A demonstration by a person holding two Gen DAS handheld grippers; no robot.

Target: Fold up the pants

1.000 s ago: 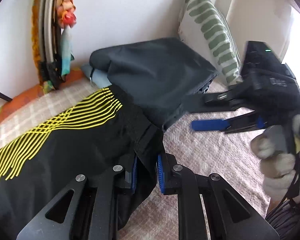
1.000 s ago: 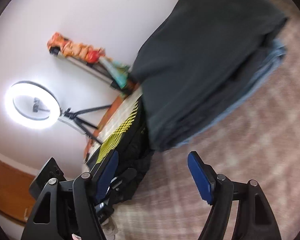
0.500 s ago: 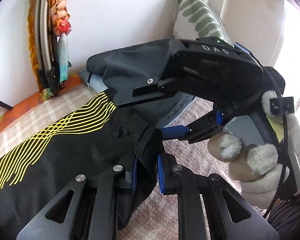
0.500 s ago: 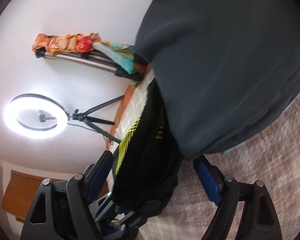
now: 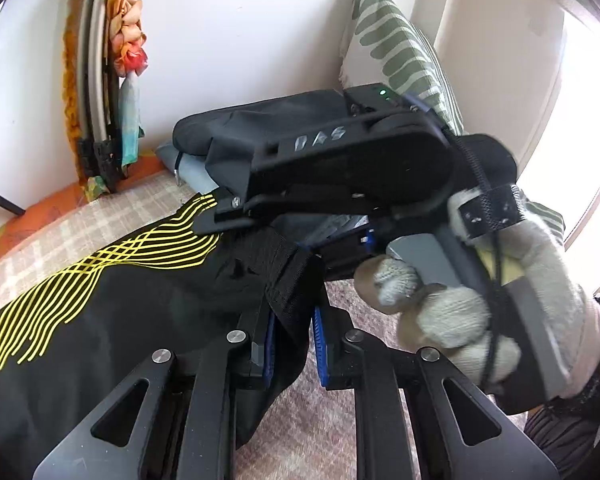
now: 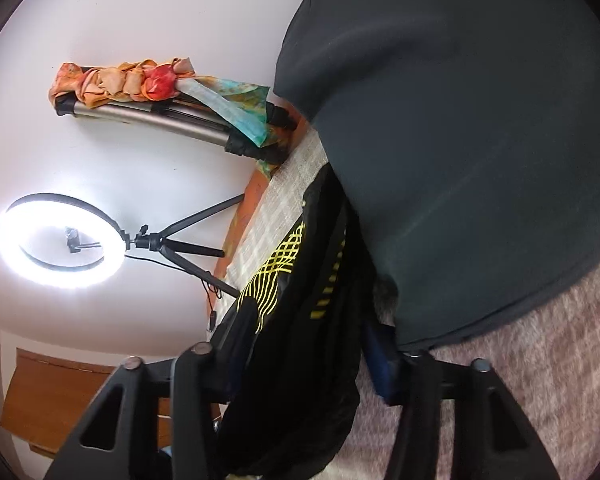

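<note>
Black pants with yellow wavy lines lie on the pinkish bed cover, running left. My left gripper is shut on the pants' waistband edge, black cloth pinched between its blue pads. My right gripper, in a gloved hand, reaches in from the right just above the same waistband. In the right wrist view the pants hang between the right gripper's fingers, which stand wide apart on either side of the cloth.
A stack of folded dark and blue garments lies at the back against the wall. A green-striped pillow leans in the corner. A tripod with a colourful scarf stands left. A lit ring light stands beyond the bed.
My right gripper has moved left and closer, from beside the folded stack to around the pants' waistband. My left gripper has kept its hold.
</note>
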